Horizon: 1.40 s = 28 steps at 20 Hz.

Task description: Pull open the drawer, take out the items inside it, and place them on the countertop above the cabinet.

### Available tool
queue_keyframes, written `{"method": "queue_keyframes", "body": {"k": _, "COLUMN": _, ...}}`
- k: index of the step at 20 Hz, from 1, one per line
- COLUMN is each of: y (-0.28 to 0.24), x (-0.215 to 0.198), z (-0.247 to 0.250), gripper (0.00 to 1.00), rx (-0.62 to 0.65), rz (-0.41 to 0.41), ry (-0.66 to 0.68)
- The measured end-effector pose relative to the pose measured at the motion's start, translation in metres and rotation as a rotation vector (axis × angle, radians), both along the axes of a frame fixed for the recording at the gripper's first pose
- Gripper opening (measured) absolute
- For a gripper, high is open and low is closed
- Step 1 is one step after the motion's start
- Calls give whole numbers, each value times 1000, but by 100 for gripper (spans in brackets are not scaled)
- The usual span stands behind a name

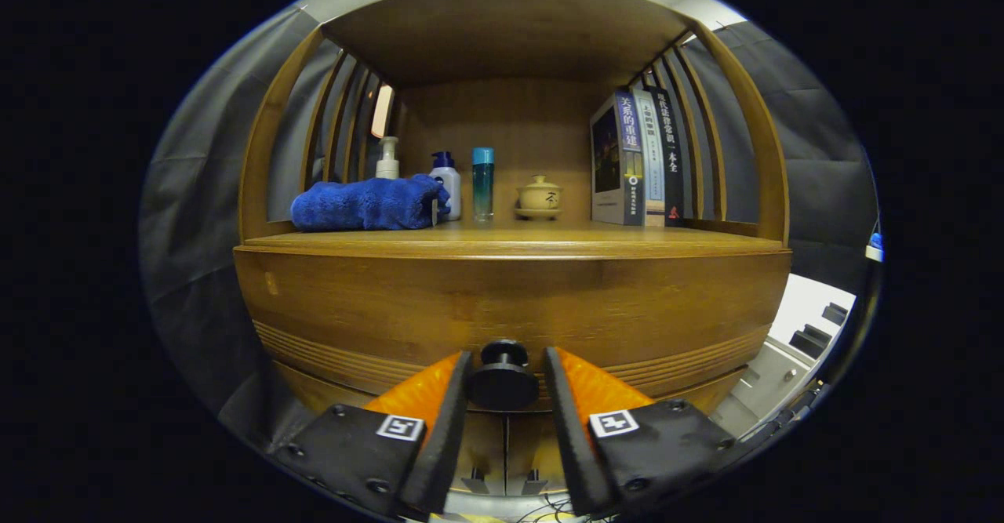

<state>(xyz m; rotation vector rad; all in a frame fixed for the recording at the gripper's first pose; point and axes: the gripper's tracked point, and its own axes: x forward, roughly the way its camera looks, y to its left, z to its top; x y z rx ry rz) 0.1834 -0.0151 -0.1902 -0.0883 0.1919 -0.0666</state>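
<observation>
The wooden cabinet's drawer front (510,303) fills the space just ahead of me and sits flush, closed. Its dark round knob (503,382) lies between my two fingers. My gripper (507,358) is open around the knob: the left finger (447,397) is right against the knob's side, and a thin gap shows between the knob and the right finger (569,397). The drawer's inside is hidden. Above the drawer runs the countertop (510,237).
On the countertop lie a folded blue towel (369,203), a pump bottle (387,158), a white bottle with a blue cap (447,182), a teal bottle (483,182), a lidded cup (540,195) and upright books (637,158). Slatted wooden sides and a top board enclose the shelf.
</observation>
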Motion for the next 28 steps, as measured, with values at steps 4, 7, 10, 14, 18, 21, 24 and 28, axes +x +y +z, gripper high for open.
{"method": "queue_keyframes", "body": {"k": 4, "y": -2, "x": -3, "z": 1, "gripper": 50, "rx": 23, "rz": 10, "ry": 11}}
{"method": "queue_keyframes", "body": {"k": 7, "y": -4, "x": -1, "z": 2, "gripper": 45, "rx": -1, "rz": 7, "ry": 1}}
{"method": "queue_keyframes", "body": {"k": 10, "y": -3, "x": -1, "z": -1, "gripper": 41, "rx": 11, "rz": 11, "ry": 15}}
{"method": "queue_keyframes", "body": {"k": 14, "y": -4, "x": -14, "z": 2, "gripper": 41, "rx": 26, "rz": 6, "ry": 24}}
{"method": "queue_keyframes", "body": {"k": 18, "y": -3, "x": -34, "z": 2, "gripper": 41, "rx": 36, "rz": 4, "ry": 47}}
{"method": "queue_keyframes", "body": {"k": 21, "y": -3, "x": -46, "z": 3, "gripper": 41, "rx": 27, "rz": 7, "ry": 52}}
{"method": "queue_keyframes", "body": {"k": 24, "y": 0, "x": -62, "z": 2, "gripper": 41, "rx": 39, "rz": 9, "ry": 76}}
{"method": "queue_keyframes", "body": {"k": 28, "y": 2, "x": -86, "z": 3, "gripper": 41, "rx": 47, "rz": 18, "ry": 105}}
